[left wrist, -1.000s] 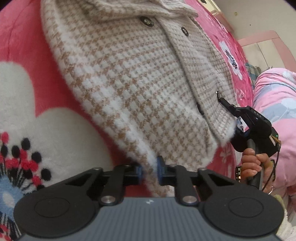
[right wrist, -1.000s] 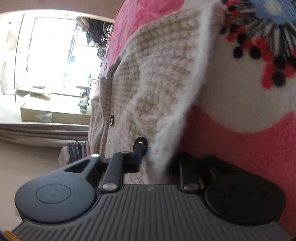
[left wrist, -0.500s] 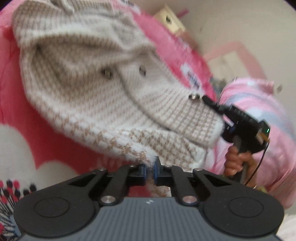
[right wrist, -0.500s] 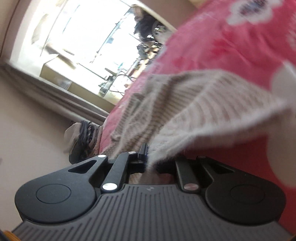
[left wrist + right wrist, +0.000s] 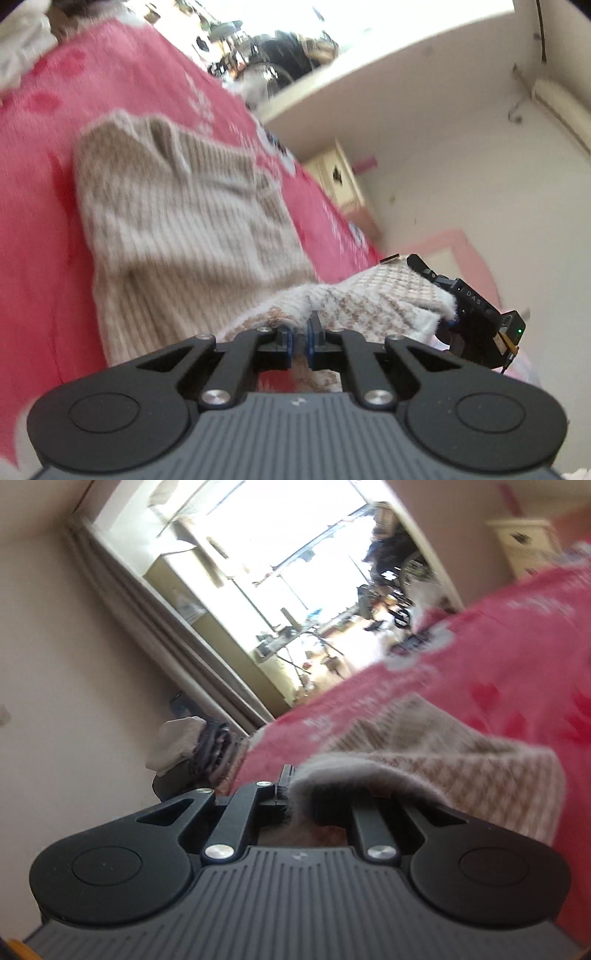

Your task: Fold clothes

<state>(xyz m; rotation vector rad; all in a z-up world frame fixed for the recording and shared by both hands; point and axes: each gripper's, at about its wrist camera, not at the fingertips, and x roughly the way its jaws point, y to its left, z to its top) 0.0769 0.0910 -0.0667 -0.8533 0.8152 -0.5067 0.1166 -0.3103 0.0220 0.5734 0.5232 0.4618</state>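
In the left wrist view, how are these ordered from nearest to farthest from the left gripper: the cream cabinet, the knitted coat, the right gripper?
From the left gripper:
1. Knitted coat, its hem pinched in that gripper.
2. Right gripper, lower right, clamping the same hem.
3. Cream cabinet, against the far wall beyond the bed.

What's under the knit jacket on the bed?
A red floral blanket shows all around the knit jacket. Both tongs, left and right, pinch its lifted hem; anything beneath the flat part is covered.
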